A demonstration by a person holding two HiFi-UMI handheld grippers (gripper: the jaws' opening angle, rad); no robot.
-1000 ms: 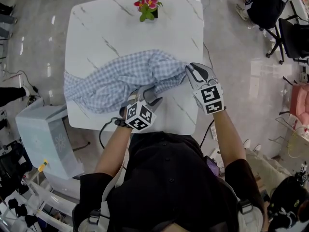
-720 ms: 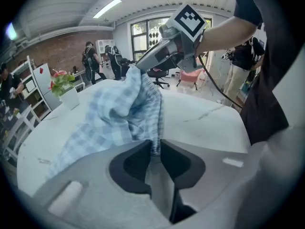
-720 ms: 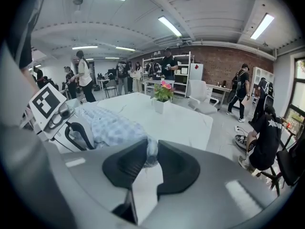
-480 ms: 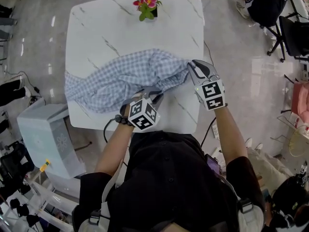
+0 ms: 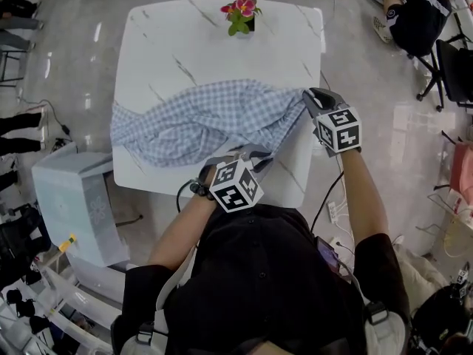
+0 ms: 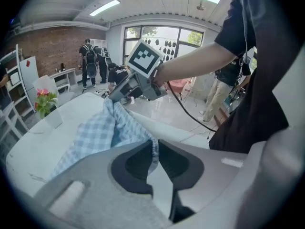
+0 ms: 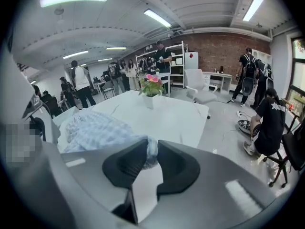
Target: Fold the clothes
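A blue-and-white checked shirt [image 5: 199, 120] lies crumpled across the white marble table [image 5: 185, 43]. My left gripper [image 5: 256, 154] is at the table's near edge. Its jaws have just been closing, and they now pinch a fold of the shirt [image 6: 102, 132] at the left gripper's tips [image 6: 153, 149]. My right gripper [image 5: 312, 97] holds the shirt's right end at the table's right edge. In the right gripper view its jaws [image 7: 151, 154] are shut on a bunched corner of the shirt [image 7: 95, 130]. The right gripper [image 6: 116, 92] also shows in the left gripper view, with cloth stretched between the two.
A small pot of pink flowers [image 5: 241, 15] stands at the table's far edge. A pale cabinet [image 5: 70, 198] sits on the floor left of the table. Cables [image 5: 334, 205] trail by the right side. A person sits at the far right [image 5: 414, 13].
The left gripper closed on the shirt's near edge and rose with it toward the table's front. The right gripper shifted right, pulling its end of the shirt along.
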